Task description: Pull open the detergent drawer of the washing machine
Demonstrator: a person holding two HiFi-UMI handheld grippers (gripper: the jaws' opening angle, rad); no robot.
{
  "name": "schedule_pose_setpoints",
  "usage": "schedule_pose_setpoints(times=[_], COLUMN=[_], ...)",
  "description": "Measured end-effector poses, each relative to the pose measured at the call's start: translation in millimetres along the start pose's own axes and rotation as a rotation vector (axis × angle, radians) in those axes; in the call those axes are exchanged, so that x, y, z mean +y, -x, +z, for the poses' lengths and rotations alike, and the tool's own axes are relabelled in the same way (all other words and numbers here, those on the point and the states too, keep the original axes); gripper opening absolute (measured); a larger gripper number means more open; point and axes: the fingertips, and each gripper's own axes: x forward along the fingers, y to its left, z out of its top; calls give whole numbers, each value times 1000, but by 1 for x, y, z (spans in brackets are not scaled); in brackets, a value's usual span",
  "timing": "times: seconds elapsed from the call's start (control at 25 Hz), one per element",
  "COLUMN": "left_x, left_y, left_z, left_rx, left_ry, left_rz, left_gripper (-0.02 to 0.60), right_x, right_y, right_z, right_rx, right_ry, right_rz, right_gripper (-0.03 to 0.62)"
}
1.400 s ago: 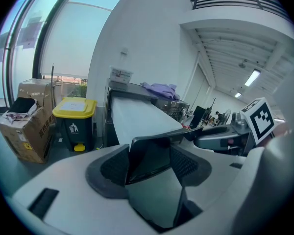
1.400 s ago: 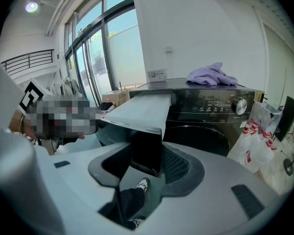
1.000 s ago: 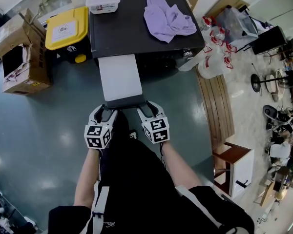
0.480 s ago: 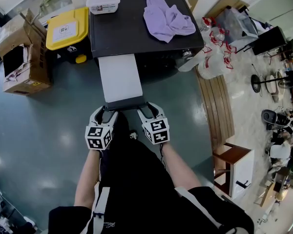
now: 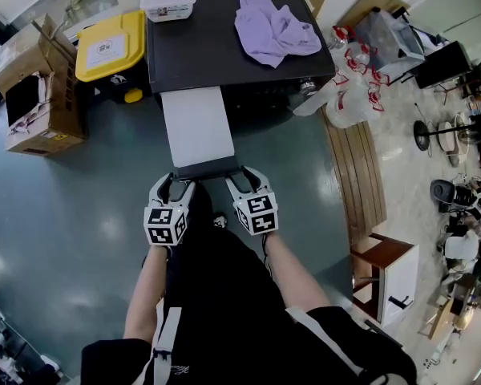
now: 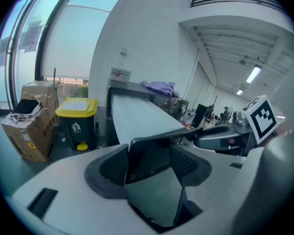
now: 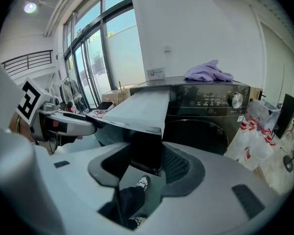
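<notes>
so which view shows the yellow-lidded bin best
Left gripper view: the yellow-lidded bin stands side-on, lid, dark body and pedal visible. Head view shows mostly its lid from above; right gripper view doesn't show it.

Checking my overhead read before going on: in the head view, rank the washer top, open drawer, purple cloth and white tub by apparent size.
1. washer top
2. open drawer and purple cloth: look about alike, so not ranked against each other
3. white tub

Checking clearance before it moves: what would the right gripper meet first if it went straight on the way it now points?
The detergent drawer's front panel, which sits right between its jaws; no free way ahead.
</notes>
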Motion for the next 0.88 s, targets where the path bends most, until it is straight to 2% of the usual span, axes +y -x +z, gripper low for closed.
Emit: schedule_pose_setpoints(times=[0.24, 0.36, 0.64, 0.76, 0.88], left_x=[0, 2, 3, 2, -3], left_y=[1, 6, 46, 57, 67], left_z=[-2, -1, 19, 33, 48], left_rx=[-3, -3, -16, -32, -58], left_ry=[-20, -13, -7, 25, 34], left_rz=[12, 36, 77, 101, 105], left_gripper=[264, 264, 249, 196, 91], right_x=[0, 1, 13, 13, 17], right_y=[1, 9, 47, 58, 67], right_z=[-4, -6, 8, 26, 47], right_rx=[-7, -5, -36, -64, -94], right_ry=[1, -21, -24, 1, 9], right_rz=[-6, -13, -39, -76, -99], right_gripper=[202, 235, 184, 120, 33])
